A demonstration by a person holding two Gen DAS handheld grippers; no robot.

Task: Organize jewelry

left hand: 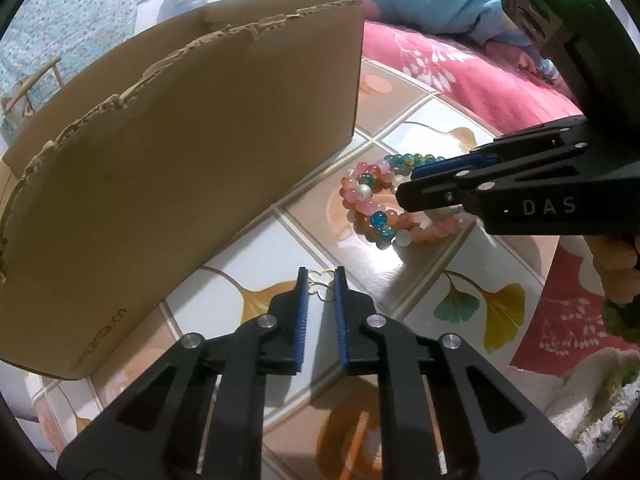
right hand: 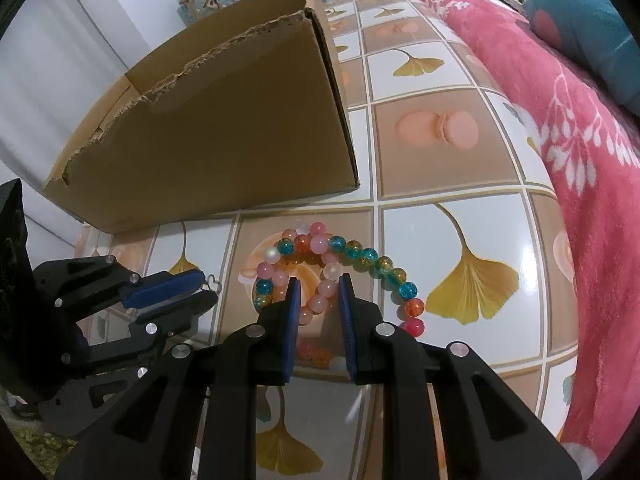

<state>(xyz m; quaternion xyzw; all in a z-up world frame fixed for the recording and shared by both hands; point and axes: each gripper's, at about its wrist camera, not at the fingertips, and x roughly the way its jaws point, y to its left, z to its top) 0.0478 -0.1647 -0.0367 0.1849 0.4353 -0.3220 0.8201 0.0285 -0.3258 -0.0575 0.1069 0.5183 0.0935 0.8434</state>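
Cardboard first: a big brown box [right hand: 224,128] with a ragged torn top edge stands on the tiled tabletop [right hand: 452,152], walling off the far-left side behind both tools. Along the right edge of the tabletop lies a pink blanket [right hand: 592,168] with white leaf prints, and a blue pillow [right hand: 588,28] sits on it at the far corner.

Down in front of the box, the left gripper [left hand: 320,284] has its jaws drawn in close on a small gold charm [left hand: 320,290], thin looped wire, lying on a white tile with a yellow leaf; the pads look to pinch it at the tips.

Just to its right, near the middle of the tabletop, a heap of bead bracelets [right hand: 320,264] rests on a tan tile: pale pink, orange, teal and amber glass beads, glossy, strands curling over one another. The right gripper [right hand: 320,284] stands over that heap, jaws narrow and closed on a couple of pink beads.
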